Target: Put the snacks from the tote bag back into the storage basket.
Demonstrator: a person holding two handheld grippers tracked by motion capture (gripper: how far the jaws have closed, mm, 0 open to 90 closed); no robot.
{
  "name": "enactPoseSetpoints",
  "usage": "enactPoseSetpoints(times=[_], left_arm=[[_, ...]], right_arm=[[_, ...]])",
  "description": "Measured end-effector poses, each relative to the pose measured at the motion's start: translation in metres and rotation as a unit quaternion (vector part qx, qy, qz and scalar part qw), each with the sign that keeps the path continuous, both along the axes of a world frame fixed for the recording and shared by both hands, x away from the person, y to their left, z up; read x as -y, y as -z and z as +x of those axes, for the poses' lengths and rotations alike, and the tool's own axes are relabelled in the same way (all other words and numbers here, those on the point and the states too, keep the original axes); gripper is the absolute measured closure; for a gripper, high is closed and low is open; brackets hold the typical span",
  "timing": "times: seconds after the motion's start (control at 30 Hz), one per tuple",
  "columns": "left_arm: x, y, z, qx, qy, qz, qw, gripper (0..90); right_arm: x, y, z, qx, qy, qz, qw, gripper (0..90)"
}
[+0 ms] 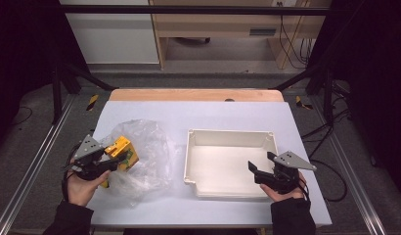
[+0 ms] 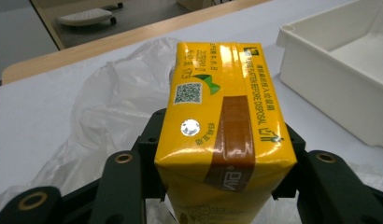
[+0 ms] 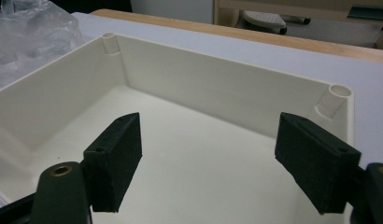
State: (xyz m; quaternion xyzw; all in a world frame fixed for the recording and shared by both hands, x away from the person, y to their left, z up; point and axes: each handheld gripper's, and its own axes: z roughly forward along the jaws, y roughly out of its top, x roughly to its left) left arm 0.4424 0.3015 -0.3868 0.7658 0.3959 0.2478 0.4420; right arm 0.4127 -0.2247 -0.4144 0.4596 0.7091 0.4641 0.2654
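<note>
The left tool (image 2: 224, 186) is clamped on a yellow carton (image 2: 222, 121), held above the clear plastic bag (image 1: 144, 156) at the bench's (image 1: 198, 112) left side. The right tool (image 3: 208, 163) hangs over the white tray (image 3: 54, 98), jaws apart and empty.

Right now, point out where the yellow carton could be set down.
The white tray is empty inside; the right tongs hover open at its near edge. Bare table runs behind tray and plastic bag. The left is crowded: the bag sprawls beneath the carton the left tongs grip.
</note>
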Motion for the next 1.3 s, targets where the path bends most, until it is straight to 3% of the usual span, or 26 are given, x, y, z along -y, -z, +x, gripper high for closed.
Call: enactPoseSetpoints(times=[0.4, 0.87, 1.3], left_arm=[[0.001, -0.024, -0.012, 0.026, 0.006, -0.016, 0.9995, 50.8], [0.007, -0.041, -0.022, 0.039, 0.028, -0.029, 0.9984, 50.9], [0.028, -0.053, -0.025, 0.046, 0.064, -0.033, 0.9963, 50.9]], right_arm=[[0.0, -0.001, 0.0, 0.001, 0.0, 0.002, 1.0, 21.6], [0.001, -0.003, 0.0, -0.002, 0.0, 0.0, 1.0, 15.9], [0.005, -0.005, -0.002, 0.002, -0.003, 0.001, 1.0, 13.8]])
